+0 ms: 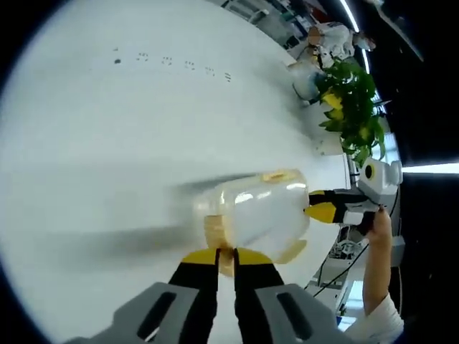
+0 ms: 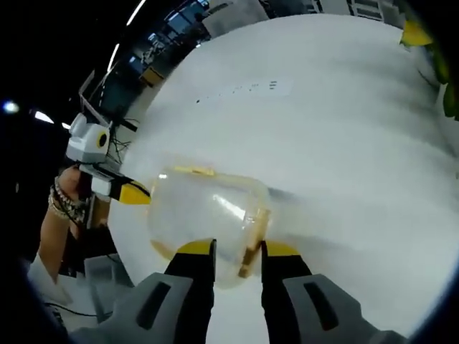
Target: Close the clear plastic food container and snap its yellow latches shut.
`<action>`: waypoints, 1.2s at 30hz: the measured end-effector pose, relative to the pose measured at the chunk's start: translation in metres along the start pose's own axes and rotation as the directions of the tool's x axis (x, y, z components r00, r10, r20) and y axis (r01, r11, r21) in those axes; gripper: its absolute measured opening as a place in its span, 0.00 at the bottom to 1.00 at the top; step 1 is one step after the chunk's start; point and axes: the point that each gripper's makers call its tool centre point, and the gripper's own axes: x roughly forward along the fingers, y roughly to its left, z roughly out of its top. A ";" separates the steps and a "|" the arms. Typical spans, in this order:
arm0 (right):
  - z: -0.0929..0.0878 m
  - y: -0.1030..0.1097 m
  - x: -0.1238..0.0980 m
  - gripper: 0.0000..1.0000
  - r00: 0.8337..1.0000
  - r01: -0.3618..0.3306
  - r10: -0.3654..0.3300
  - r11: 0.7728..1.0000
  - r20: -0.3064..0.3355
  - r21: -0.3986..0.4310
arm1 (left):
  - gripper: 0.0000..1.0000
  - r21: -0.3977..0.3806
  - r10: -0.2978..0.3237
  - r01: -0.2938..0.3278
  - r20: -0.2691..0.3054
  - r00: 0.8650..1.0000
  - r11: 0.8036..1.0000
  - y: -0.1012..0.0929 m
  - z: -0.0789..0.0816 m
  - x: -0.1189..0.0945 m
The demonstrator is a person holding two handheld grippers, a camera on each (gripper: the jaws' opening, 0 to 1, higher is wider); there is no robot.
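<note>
Clear plastic, the food container sits on the white surface between the two claws. The left claw is nearly closed, pinching the container's near rim at a yellow latch, probably to brace it. Opposite, the right claw is narrowly parted around the rim at another yellow latch, apparently squeezing it shut. A green plant stands at the surface's far right edge.

Both views are brightly lit from ceiling strip lights. The white table is nearly washed out. The clear container is blurred, with glare on its wall and soft shadows streaked beside it. Edges are bent by fisheye distortion.
</note>
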 end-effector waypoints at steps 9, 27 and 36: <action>-0.001 -0.001 0.002 0.21 0.999 -0.039 0.038 0.997 0.013 0.064 | 0.00 0.030 0.022 -0.022 0.001 1.000 0.999 -0.005 -0.006 0.000; -0.001 0.002 -0.004 0.21 0.996 -0.016 0.013 0.999 0.084 0.038 | 0.12 0.111 -0.056 0.034 0.200 0.978 0.993 -0.002 0.029 -0.011; 0.046 0.036 -0.020 0.00 0.969 -0.079 0.085 0.996 0.233 -0.034 | 0.00 0.262 -0.151 0.044 0.403 0.902 0.964 -0.049 0.010 -0.021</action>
